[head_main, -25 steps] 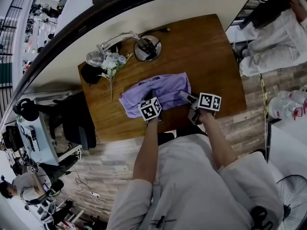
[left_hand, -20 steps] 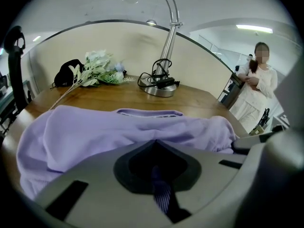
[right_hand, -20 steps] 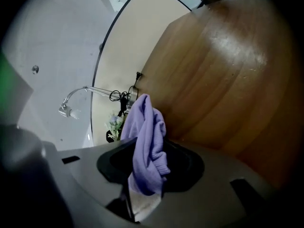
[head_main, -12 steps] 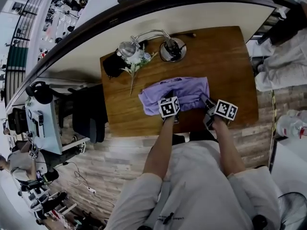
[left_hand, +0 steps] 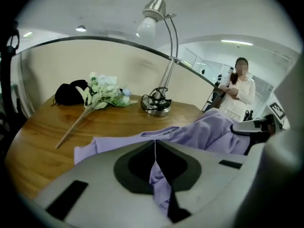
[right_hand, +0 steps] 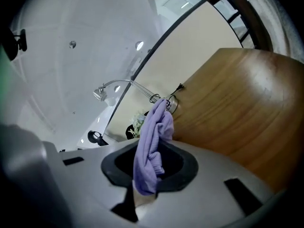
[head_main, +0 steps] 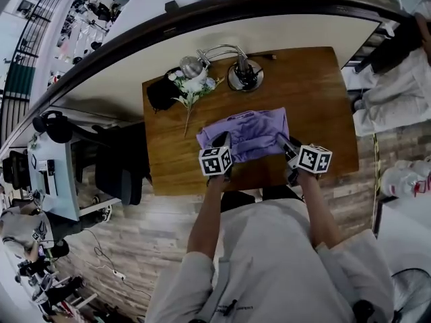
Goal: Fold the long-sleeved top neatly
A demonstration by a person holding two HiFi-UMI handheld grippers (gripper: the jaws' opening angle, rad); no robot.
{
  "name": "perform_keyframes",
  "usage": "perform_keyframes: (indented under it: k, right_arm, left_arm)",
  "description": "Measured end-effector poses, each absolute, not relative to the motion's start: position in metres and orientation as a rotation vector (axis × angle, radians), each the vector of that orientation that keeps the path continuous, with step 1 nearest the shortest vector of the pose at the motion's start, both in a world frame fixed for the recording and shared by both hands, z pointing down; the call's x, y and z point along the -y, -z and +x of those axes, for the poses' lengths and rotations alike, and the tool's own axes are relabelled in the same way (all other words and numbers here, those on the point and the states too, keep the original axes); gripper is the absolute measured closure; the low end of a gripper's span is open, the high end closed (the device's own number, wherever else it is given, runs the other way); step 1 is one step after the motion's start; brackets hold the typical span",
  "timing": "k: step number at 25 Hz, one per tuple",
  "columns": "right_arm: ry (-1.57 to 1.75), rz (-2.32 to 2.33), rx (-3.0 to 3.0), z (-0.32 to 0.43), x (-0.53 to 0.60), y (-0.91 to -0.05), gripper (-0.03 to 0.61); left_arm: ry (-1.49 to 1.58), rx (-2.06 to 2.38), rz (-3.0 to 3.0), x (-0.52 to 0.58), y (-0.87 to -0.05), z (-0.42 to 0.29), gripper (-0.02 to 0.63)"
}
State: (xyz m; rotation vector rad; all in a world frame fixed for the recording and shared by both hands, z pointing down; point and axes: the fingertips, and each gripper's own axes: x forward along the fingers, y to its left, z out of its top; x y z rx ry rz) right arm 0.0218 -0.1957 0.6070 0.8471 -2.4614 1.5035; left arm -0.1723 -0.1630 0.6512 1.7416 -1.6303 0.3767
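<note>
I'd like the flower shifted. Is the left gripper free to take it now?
Probably not: the left gripper is shut on the top, and the flower lies farther back on the table; it would have to let go first.

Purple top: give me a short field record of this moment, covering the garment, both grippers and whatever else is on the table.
garment: purple top, rumpled on the wooden table
left gripper: shut on the near edge of the purple top
right gripper: jaws have just been closing; shut on a bunch of the purple top
also on table: desk lamp, flower sprig, black object
</note>
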Motion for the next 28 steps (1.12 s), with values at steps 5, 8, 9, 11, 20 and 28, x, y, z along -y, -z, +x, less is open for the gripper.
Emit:
perform_keyframes:
  k: [5, 8, 9, 11, 20, 28]
  right_arm:
    - [-1.397, 0.858, 2.498, 0.004, 0.193, -0.590, 0.503]
    - [-1.325, 0.871, 2.511, -0.012, 0.186, -0.578, 0.503]
    - [-1.297, 0.875, 2.515, -0.019, 0.183, -0.573, 0.503]
    - [-1.228, 0.873, 2.525, -0.034, 0.177, -0.563, 0.503]
    - [-0.765, 0.846, 2.457, -0.111, 0.144, -0.548, 0.503]
    - [-0.406, 0.798, 2.262, -0.174, 0.117, -0.584, 0.503]
  left_arm:
    - [-0.403, 1.668, 1.781, 0.153, -0.638, -0.212, 0.589]
    - [-0.410, 1.666, 1.796, 0.147, -0.638, -0.225, 0.589]
    - [-0.405, 1.662, 1.799, 0.144, -0.638, -0.228, 0.589]
    - [-0.398, 1.653, 1.806, 0.140, -0.637, -0.233, 0.589]
    - [-0.386, 1.593, 1.855, 0.117, -0.636, -0.267, 0.589]
    - [-0.393, 1.538, 1.897, 0.104, -0.643, -0.298, 0.589]
